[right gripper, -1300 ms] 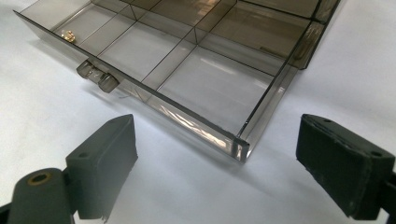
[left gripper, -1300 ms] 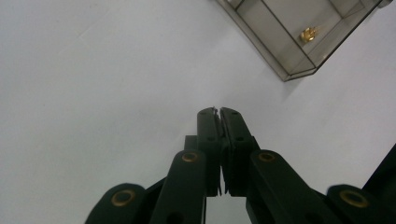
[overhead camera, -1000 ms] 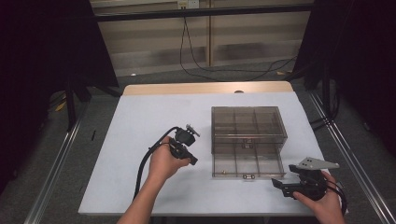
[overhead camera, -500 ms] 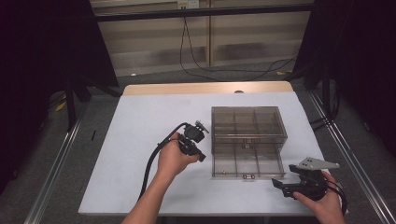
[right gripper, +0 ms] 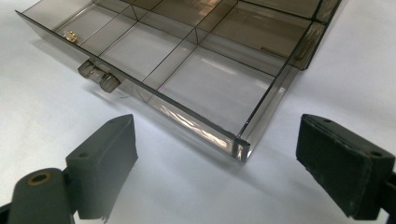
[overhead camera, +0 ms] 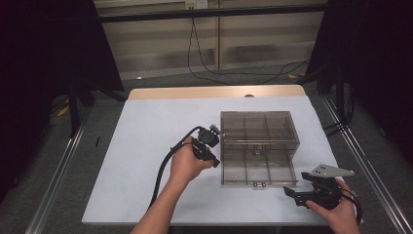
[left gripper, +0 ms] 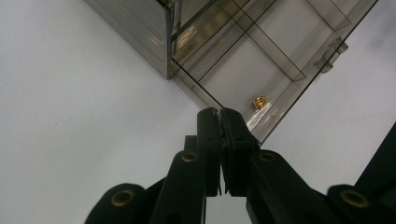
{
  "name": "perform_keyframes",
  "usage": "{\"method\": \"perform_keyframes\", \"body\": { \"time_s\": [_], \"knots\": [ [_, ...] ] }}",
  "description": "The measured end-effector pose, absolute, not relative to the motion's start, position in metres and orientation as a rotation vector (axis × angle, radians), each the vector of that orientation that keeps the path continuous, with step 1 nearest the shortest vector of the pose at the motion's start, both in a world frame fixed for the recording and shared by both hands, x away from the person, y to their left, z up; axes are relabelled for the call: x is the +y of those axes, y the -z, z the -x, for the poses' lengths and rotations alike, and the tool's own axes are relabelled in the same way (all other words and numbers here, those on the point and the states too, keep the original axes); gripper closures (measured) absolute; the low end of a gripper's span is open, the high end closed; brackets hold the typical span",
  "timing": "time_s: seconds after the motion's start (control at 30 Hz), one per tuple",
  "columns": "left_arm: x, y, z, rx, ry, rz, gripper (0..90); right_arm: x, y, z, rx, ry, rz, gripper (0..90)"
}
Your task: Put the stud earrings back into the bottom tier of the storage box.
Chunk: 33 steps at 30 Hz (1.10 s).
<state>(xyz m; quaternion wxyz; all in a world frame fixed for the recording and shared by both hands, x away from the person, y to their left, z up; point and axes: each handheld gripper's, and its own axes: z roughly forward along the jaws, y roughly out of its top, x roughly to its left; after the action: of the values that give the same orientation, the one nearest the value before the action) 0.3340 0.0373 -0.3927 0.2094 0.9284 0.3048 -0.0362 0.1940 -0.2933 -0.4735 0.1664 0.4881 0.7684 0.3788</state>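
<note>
In the high view, the clear box point(overhead camera: 258, 141) was seen near the right edge of the tabletop point(overhead camera: 146, 131), its drawer point(overhead camera: 257, 169) pulled out. The left claw point(overhead camera: 212, 146) was held at the box's left side. In the left gripper view, the left claw point(left gripper: 219, 114) was pressed together, holding nothing, beside the drawer point(left gripper: 243, 79). In the right gripper view, the right claw point(right gripper: 224, 163) was spread wide at the drawer's corner point(right gripper: 240, 147).

smoky clear box point(overhead camera: 258, 146), white table point(overhead camera: 146, 131)

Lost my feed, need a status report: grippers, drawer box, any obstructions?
Left hand-held gripper shut, empty, beside the smoky transparent plastic drawer box. Right hand-held gripper open, empty, near the pulled-out drawer's corner. Nothing blocking.
</note>
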Motion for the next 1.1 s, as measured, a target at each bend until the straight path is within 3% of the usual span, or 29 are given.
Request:
{"method": "perform_keyframes", "body": {
  "time_s": [1.1],
  "knots": [
    [0.009, 0.393, -0.331, 0.78, 0.109, -2.595, 87.4, -0.294, 0.473, -0.194, 2.189, -1.077, -1.389, 12.0]
  ]
}}
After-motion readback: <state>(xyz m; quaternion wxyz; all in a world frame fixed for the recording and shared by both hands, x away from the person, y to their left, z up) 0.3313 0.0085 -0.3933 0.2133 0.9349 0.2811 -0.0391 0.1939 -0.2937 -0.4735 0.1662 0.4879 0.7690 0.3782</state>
